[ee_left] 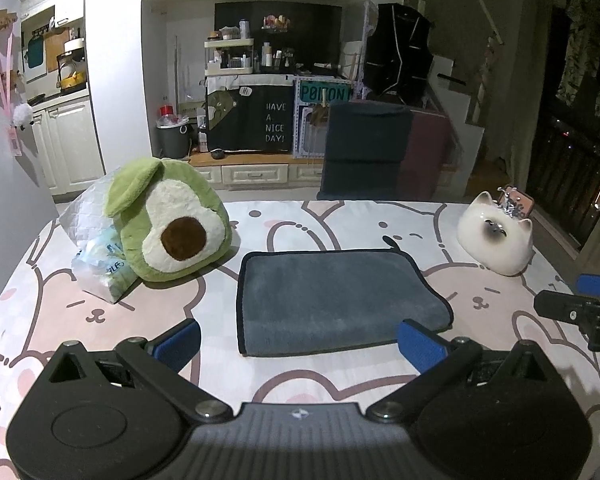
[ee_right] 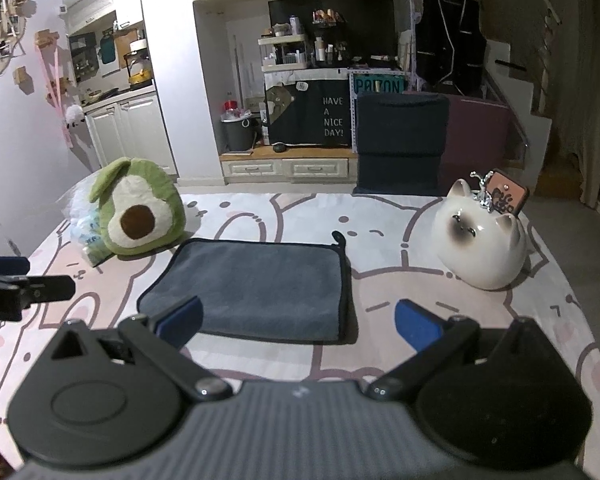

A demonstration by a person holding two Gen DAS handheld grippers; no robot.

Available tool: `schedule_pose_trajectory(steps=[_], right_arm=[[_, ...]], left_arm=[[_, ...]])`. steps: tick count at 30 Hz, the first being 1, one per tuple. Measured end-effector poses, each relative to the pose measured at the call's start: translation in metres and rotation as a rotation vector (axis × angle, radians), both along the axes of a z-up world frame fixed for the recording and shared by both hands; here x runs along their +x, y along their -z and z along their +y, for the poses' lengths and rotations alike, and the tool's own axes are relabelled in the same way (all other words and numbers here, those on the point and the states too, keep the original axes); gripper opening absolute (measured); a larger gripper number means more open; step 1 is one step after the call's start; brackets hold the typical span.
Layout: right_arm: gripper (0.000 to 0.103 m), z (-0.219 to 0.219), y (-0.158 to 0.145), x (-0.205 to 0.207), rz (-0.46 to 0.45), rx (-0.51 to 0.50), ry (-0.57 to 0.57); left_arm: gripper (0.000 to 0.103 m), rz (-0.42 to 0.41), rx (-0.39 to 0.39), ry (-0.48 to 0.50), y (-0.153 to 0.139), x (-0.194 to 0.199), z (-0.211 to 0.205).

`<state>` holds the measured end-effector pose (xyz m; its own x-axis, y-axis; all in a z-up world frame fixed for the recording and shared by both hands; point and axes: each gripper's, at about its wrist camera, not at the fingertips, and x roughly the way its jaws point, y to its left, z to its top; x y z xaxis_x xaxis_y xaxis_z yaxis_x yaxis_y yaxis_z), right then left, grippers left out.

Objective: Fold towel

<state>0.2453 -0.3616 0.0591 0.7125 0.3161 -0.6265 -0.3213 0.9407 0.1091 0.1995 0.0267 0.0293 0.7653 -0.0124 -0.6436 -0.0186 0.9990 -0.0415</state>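
Hovering both tongs, left tongs (ee_left: pixel 300 344) and right tongs (ee_right: pixel 298 326), spread wide and empty, we are facing the folded grey towel (ee_left: pixel 332 300) on the table (ee_left: pixel 500 308).

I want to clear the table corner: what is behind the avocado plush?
Behind and beside the avocado plush sits a silvery quilted bag, with a crinkled clear plastic packet at its base. The plush covers most of both, so what else lies there cannot be seen.

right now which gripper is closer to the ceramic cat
Right. The right gripper sits at the towel's right side, toward the ceramic cat; the left gripper is further left, towards the avocado plush.
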Motion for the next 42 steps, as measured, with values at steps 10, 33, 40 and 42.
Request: schedule_pose_trajectory(steps=[10, 33, 40, 42], right_arm=[[0.103, -0.003, -0.007, -0.029, -0.02, 0.015, -0.015], [0.103, -0.01, -0.024, -0.082, -0.059, 0.012, -0.052], [0.103, -0.015, -0.026, -0.092, -0.057, 0.019, -0.05], [0.103, -0.016, -0.026, -0.095, -0.057, 0.015, -0.054]], left_arm=[[0.103, -0.021, 0.032, -0.005, -0.01, -0.03, -0.01], [0.103, -0.076, 0.079, 0.007, -0.026, -0.091, -0.026], [0.103, -0.082, 0.063, 0.022, -0.028, -0.109, -0.025], [0.103, -0.083, 0.06, 0.03, -0.029, -0.114, -0.026]])
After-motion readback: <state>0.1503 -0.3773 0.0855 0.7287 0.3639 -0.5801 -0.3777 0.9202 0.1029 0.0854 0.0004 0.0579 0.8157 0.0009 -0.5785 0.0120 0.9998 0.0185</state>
